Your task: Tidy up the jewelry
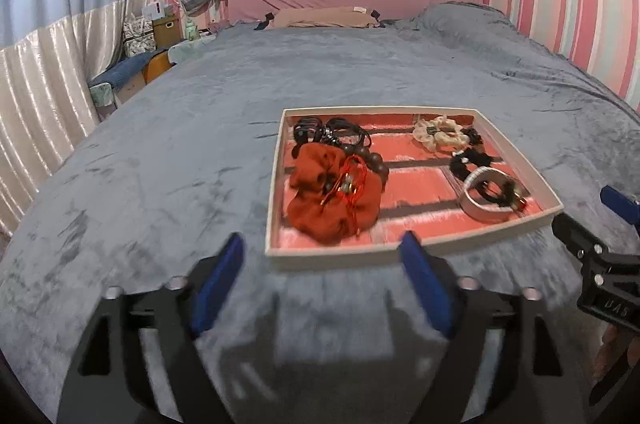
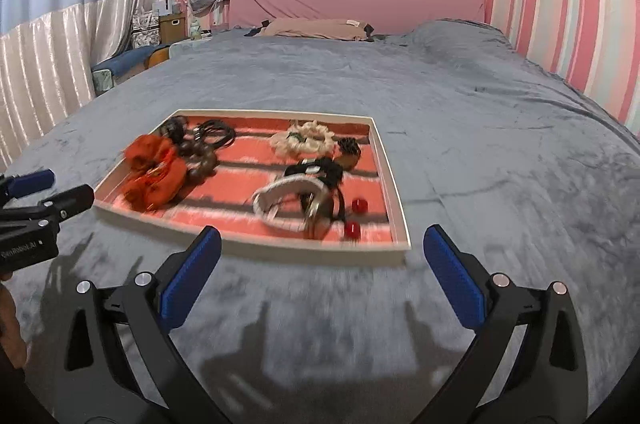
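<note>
I have both tools hovering over the grey bed [image 1: 200, 144], just short of the jewelry tray [image 1: 276, 184], which lies flat on the blanket at my twelve o'clock. My left gripper [image 1: 322, 246] has its blue fingers [image 1: 218, 284] spread wide with nothing between them, and the tray's near rim sits just beyond the tips. My right gripper [image 2: 320, 244] is equally wide apart and empty, its fingers [image 2: 454, 282] flanking the tray's near right corner. Inside the pink-lined tray, a rust-red scrunchie [image 1: 332, 192] fills the near left section at about eleven o'clock from the left gripper, with black hair ties [image 1: 328, 132] behind it. A cream scrunchie [image 2: 302, 140] lies toward the far right, and a white bangle [image 2: 286, 202] rests near the front right, tangled with a dark band. Two small red pieces [image 2: 354, 228] beside it look like beads, though motion blur leaves me unsure.
</note>
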`<state>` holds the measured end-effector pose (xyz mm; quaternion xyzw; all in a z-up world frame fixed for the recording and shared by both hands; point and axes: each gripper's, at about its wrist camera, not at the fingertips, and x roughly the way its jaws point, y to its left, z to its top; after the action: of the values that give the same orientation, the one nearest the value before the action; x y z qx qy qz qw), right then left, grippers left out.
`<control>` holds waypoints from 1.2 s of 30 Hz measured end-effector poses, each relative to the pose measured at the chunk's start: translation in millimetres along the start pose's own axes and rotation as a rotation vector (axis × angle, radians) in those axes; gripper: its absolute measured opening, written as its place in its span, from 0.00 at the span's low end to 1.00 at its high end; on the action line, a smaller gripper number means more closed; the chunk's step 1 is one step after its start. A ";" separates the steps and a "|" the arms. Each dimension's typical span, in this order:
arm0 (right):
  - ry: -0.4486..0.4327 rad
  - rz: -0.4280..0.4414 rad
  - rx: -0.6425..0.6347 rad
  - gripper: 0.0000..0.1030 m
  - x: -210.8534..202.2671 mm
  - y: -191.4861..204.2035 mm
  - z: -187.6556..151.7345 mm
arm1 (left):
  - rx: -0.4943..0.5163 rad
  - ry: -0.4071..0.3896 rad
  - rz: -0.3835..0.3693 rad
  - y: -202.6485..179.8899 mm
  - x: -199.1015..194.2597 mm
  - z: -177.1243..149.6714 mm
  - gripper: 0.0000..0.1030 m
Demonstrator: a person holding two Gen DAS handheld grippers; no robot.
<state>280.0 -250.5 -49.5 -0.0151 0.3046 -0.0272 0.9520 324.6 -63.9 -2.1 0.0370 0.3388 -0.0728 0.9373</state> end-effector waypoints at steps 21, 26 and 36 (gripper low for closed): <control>-0.120 -0.037 0.008 0.96 -186.8 39.6 -68.6 | -0.070 -0.173 0.010 19.6 -185.5 -87.9 0.96; -0.127 -0.050 0.001 0.96 -197.6 44.9 -77.4 | -0.048 -0.168 0.029 16.3 -192.8 -100.7 0.96; -0.137 -0.067 -0.016 0.96 -207.9 54.2 -80.5 | -0.076 -0.177 0.049 23.7 -201.0 -105.8 0.96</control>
<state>66.5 -184.7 2.9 -0.0345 0.2385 -0.0554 0.9689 109.1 -5.6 45.9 0.0030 0.2561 -0.0398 0.9658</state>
